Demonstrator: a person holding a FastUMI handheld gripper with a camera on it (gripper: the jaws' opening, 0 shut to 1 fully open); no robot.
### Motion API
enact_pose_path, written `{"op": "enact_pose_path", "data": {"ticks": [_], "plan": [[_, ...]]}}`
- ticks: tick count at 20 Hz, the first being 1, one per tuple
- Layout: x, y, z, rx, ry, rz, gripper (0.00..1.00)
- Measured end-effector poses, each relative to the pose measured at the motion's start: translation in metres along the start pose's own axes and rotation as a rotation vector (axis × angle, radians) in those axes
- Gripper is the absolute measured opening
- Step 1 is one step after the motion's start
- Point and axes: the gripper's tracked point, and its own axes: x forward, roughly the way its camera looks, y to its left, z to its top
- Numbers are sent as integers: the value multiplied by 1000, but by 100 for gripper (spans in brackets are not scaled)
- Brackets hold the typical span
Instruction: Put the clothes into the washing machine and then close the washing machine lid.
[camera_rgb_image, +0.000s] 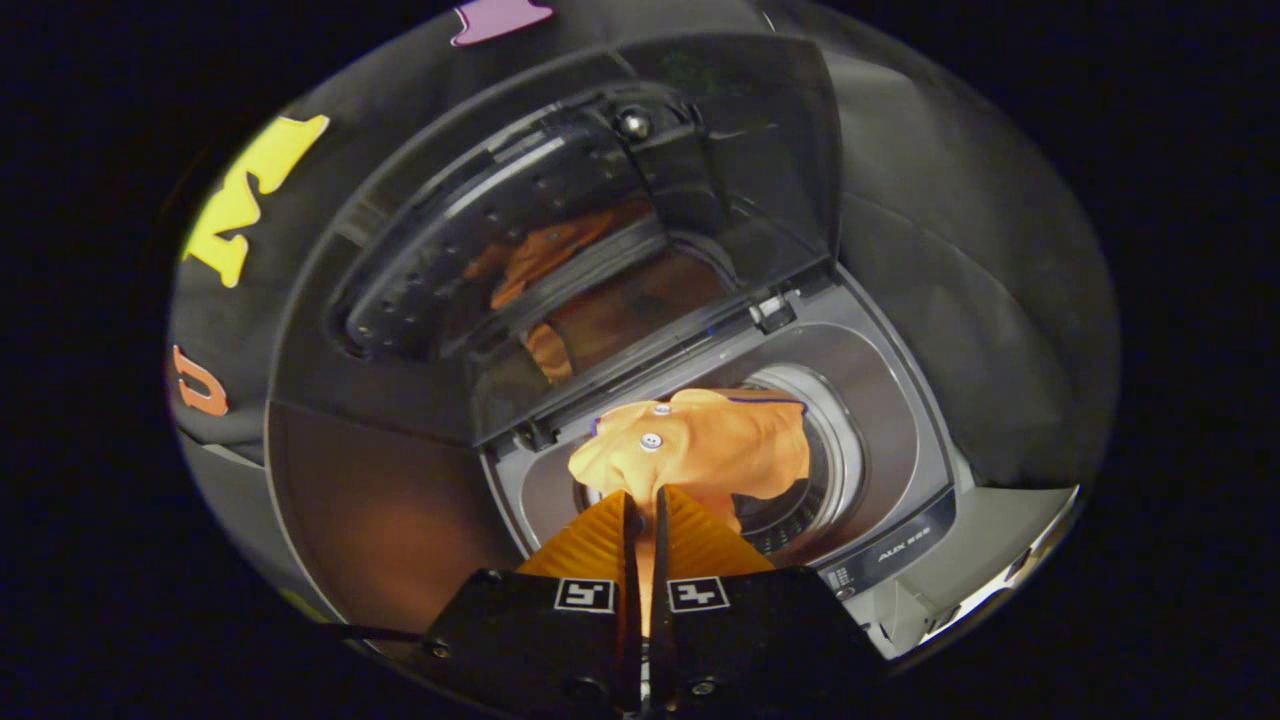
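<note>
**One orange garment held over the open washer drum**

One orange garment (700, 445), with two pale buttons on it and a thin dark trim along its far edge, bunches just ahead of the gripper (645, 515). The two fingers stand nearly closed, only a thin slit between them, and a fold of the orange cloth runs down into that slit, so both press on the fabric. The bunched cloth hangs over the round mouth of the washing machine (880, 440), covering most of the opening; whether any of it rests on the rim cannot be told. Beyond and beside the cloth, the ring of the drum (835, 450) shows, with perforated metal visible below the garment on the right of the fingers.

Farther beyond the fingers, the washing machine lid (600, 230) stands raised, its dark glossy panel mirroring the orange cloth. On the control panel (895, 550), to the right of the fingers, small pale lettering shows, too small to read with certainty.
</note>
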Motion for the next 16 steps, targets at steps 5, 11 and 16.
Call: {"op": "enact_pose_path", "data": {"ticks": [5,11,16], "plan": [[30,-8,-2,-9,59,-55,6],[52,-9,14,-24,-24,-50,6],[46,-14,5,-38,-12,-64,17]]}}
